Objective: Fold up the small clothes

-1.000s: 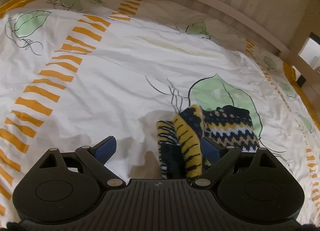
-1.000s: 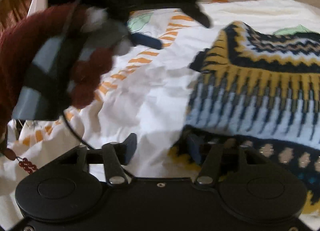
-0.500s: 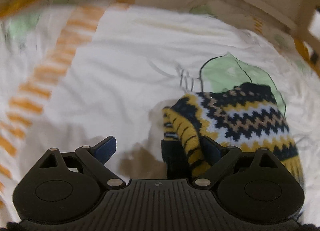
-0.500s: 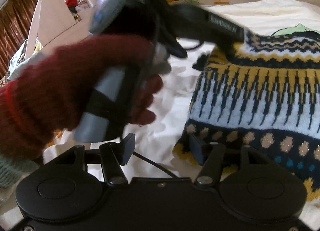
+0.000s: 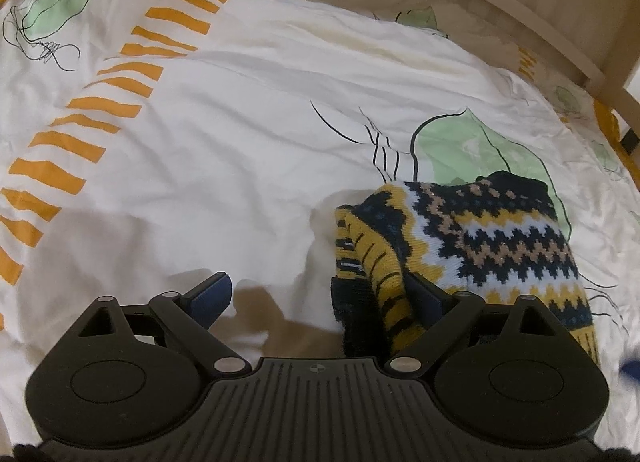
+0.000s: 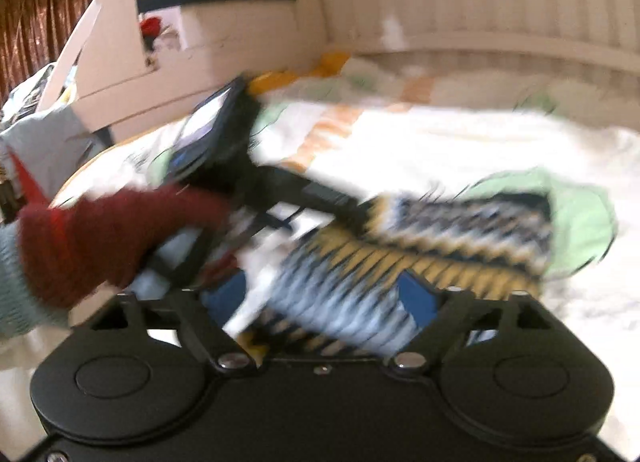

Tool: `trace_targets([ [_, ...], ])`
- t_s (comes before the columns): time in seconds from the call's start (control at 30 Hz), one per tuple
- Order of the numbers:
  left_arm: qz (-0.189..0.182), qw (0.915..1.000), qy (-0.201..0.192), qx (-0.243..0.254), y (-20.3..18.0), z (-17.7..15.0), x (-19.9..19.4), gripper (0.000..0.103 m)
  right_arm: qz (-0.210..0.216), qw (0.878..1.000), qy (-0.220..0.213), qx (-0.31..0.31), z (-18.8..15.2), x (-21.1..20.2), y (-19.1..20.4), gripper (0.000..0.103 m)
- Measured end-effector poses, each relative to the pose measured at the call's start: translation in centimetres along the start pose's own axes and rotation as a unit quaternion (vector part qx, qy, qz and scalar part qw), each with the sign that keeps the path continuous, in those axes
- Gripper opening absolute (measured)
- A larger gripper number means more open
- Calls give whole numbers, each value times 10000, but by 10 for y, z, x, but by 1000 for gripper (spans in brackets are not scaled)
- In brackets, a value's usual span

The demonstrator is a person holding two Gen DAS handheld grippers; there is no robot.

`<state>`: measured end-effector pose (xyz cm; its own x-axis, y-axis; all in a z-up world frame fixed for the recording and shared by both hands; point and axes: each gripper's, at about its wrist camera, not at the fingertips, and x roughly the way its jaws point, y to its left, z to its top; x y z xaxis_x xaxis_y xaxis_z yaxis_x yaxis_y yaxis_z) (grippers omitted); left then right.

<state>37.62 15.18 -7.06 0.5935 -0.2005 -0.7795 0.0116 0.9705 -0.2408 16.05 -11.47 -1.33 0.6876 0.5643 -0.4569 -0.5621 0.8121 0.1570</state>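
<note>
A small knitted garment [image 5: 480,234] in navy, yellow, white and tan zigzags lies on the bed sheet [image 5: 240,142]. My left gripper [image 5: 320,298] is open; a bunched yellow-and-black edge of the garment [image 5: 380,282] drapes over its right finger, the left finger [image 5: 212,294] is bare. In the blurred right wrist view the garment [image 6: 400,254] lies between the open fingers of my right gripper [image 6: 320,298]. The other gripper [image 6: 240,166], held by a hand in a red glove [image 6: 112,238], reaches onto the garment's far left edge.
The white sheet has orange dashes [image 5: 120,82] and a green leaf print [image 5: 472,150]. A wooden bed rail [image 5: 520,22] runs along the far side. A pale headboard and shelf [image 6: 224,22] stand behind the bed.
The left gripper has shifted back left over the sheet, the garment's edge still over its right finger. The right gripper has swung up and moved over the garment; its view is motion-blurred.
</note>
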Motion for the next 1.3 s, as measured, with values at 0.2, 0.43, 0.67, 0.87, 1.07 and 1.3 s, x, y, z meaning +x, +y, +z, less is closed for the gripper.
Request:
trace_targets([
  [0.2,30,10000,32,32,0,0,1,94,-225,9975,321,580,22,48,-66,95],
  [0.43,35,10000,74,4,0,0,2,95,-388,9917,998,719,21,108,-108,96],
  [0.67,37,9999,100,-52,2,0,4,95,-264,9881,1198,927,16,131,-123,103],
  [0.87,38,10000,73,-26,1,2,0,94,-452,9894,1133,789,19,121,-117,102],
  [1.07,94,9999,-106,-14,1,9,-14,93,-728,9946,731,135,25,81,-75,102],
  [1.3,155,9997,-168,-83,6,13,-20,93,-869,9879,925,-896,2,77,-3,102],
])
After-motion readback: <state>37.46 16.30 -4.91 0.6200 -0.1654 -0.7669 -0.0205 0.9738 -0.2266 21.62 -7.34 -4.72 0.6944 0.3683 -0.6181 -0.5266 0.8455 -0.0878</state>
